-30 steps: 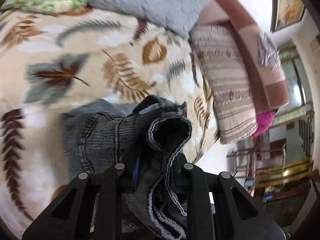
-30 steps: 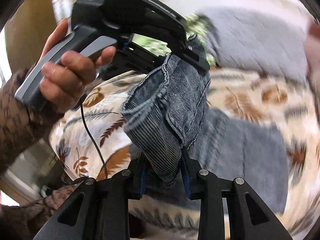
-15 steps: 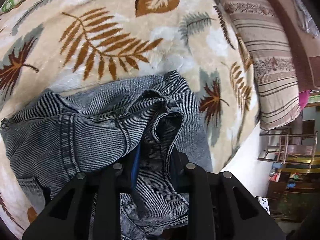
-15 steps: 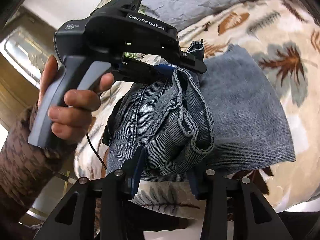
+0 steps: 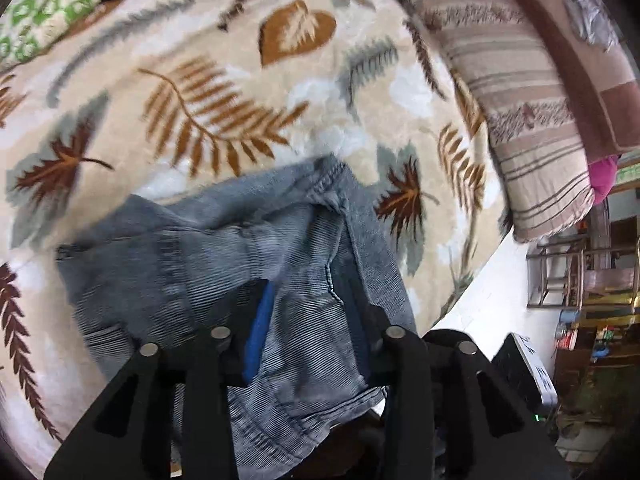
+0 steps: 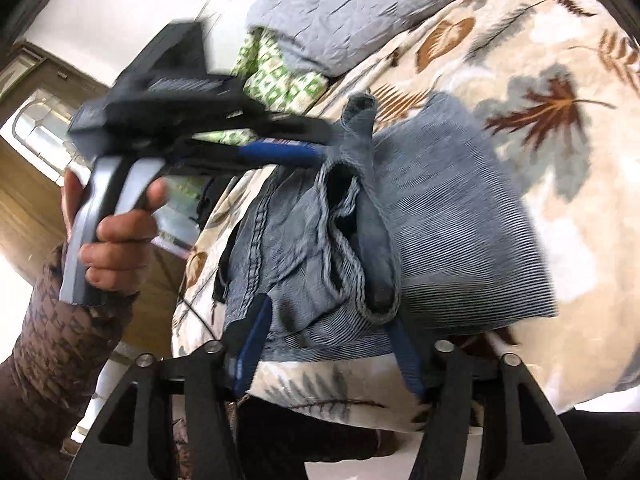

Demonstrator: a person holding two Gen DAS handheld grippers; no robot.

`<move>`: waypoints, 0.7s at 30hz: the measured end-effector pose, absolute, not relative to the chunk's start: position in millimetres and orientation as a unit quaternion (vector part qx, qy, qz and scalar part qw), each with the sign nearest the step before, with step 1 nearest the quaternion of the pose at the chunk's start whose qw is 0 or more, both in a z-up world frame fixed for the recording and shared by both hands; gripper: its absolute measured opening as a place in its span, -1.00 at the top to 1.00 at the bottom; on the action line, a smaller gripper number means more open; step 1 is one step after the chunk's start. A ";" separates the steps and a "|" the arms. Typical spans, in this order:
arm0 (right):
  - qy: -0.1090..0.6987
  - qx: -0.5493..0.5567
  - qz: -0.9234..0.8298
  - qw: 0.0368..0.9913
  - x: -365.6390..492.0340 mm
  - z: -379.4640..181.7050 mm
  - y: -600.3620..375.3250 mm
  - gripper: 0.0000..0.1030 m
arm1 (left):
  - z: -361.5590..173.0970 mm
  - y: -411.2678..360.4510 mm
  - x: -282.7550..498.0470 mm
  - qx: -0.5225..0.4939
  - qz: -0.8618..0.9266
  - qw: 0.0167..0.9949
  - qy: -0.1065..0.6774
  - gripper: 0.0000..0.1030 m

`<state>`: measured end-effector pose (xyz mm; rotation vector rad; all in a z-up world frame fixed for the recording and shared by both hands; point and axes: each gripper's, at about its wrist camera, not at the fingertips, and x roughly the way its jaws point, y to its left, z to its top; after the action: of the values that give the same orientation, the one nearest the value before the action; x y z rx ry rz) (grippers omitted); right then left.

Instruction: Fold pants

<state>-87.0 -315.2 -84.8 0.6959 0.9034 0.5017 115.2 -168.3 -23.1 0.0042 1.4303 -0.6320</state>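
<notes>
Two grippers: both opening, denim lying loose between the pads
Left gripper: over the jeans, lower hem cut off by its fingers
Right gripper: spread wide around bunched cuffs
Jeans: folded on the leaf-print blanket
Blur: seams indistinct

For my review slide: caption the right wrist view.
Right gripper jaws opening around folded jeans on a leaf-print blanket; left gripper at the hem.
</notes>
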 end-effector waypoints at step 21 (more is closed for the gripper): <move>0.423 0.400 0.261 0.770 -69.2 -104.7 -313.5 -0.34 | -39.2 -216.4 144.3 0.261 -0.370 0.627 0.634 -0.12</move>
<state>-69.2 -313.5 -104.7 0.8676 0.9163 0.5656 144.3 -216.4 -39.2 0.5976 1.4550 -0.8477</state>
